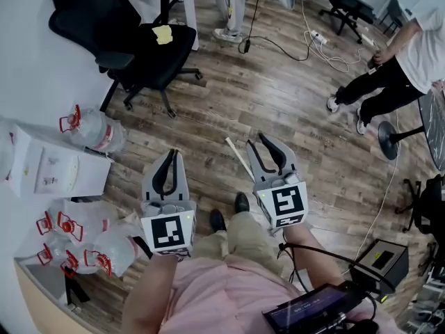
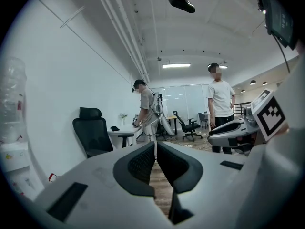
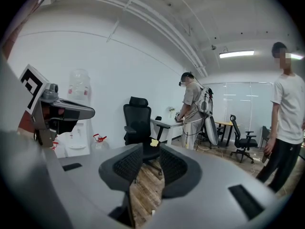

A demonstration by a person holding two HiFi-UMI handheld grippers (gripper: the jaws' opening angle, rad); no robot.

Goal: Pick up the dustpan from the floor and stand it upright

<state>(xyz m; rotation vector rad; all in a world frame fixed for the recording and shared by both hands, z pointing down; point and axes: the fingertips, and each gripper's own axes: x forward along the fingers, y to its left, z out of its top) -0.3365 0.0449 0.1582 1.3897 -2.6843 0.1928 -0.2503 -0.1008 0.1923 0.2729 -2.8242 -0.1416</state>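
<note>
A thin pale handle (image 1: 235,153), apparently the dustpan's, lies slanted on the wooden floor; its lower end runs under my right gripper and no pan shows. My right gripper (image 1: 256,140) hovers over it, jaws a little apart with only floor between them (image 3: 151,159). My left gripper (image 1: 172,154) is held to the left of the handle, clear of it. Its pads (image 2: 143,161) meet at the tips with nothing between. Both grippers point away from the person's shoes (image 1: 229,211).
A black office chair (image 1: 149,40) stands ahead to the left. Water bottles (image 1: 94,131) and a white box (image 1: 49,162) line the left wall. At the right are a person (image 1: 396,68), floor cables (image 1: 327,47), a round stand base (image 1: 388,140) and a black box (image 1: 379,263).
</note>
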